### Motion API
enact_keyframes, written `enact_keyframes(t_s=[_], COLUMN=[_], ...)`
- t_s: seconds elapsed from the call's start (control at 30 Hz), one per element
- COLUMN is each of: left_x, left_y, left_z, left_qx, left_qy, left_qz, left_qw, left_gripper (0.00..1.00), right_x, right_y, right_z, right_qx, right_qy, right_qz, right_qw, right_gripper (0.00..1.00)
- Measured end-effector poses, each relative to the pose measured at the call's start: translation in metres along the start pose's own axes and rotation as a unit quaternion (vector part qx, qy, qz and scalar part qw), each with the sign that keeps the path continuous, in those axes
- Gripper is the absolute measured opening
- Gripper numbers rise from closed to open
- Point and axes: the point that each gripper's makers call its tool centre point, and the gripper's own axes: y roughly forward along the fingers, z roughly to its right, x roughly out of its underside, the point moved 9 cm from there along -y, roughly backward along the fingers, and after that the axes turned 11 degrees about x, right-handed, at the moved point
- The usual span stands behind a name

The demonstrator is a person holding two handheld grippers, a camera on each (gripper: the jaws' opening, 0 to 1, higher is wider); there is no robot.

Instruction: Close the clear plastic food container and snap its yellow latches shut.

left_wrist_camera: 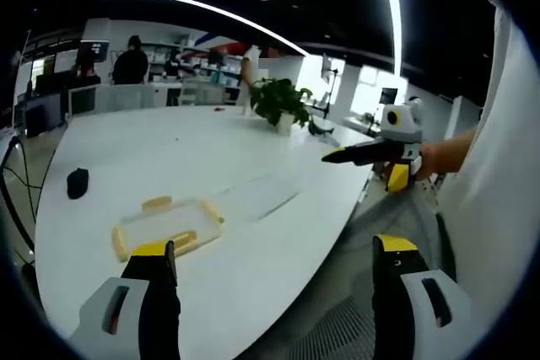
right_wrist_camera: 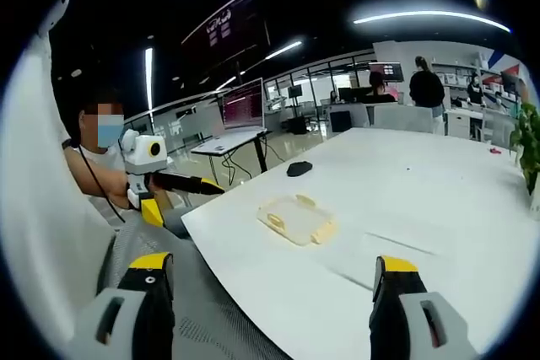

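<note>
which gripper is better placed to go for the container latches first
Left, probably. In the left gripper view the container lies just beyond the open left gripper, next to one jaw. In the right gripper view it sits well ahead of the open right gripper.

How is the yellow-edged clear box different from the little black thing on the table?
The clear plastic food container is see-through with yellow latches; the black object is solid dark. The container is bigger, flat and rectangular; the black object is small and rounded. The container lies nearer the table edge; the black object lies farther along. Both rest on the white table.
</note>
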Motion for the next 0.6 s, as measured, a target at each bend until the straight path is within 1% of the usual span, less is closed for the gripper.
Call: enact_keyframes(t_s=[0.07, 0.27, 0.37, 0.6], left_x=[0.0001, 0.0002, -0.0004, -0.0011], left_y=[0.0002, 0.0000, -0.0008, 0.0004], left_z=[-0.0001, -0.0008, -0.0023, -0.0005], left_qx=[-0.001, -0.008, -0.011, -0.001], left_qy=[0.000, 0.000, -0.006, -0.006], left_qz=[0.000, 0.000, 0.006, 0.001], left_qw=[1.0000, 1.0000, 0.9999, 1.0000], left_gripper=[0.95, 0.95, 0.96, 0.99], right_x=[0.0008, 0.0010, 0.0004, -0.0028], right_y=[-0.0001, 0.0000, -0.0005, -0.0009], right_z=[0.0000, -0.0004, -0.0004, 0.0009], right_qx=[-0.002, -0.011, -0.012, -0.004], right_qy=[-0.002, -0.001, 0.000, 0.007], right_qz=[-0.004, -0.002, 0.000, 0.006], right_qw=[1.0000, 0.9999, 0.9999, 0.9999], right_gripper=[0.98, 0.98, 0.98, 0.99])
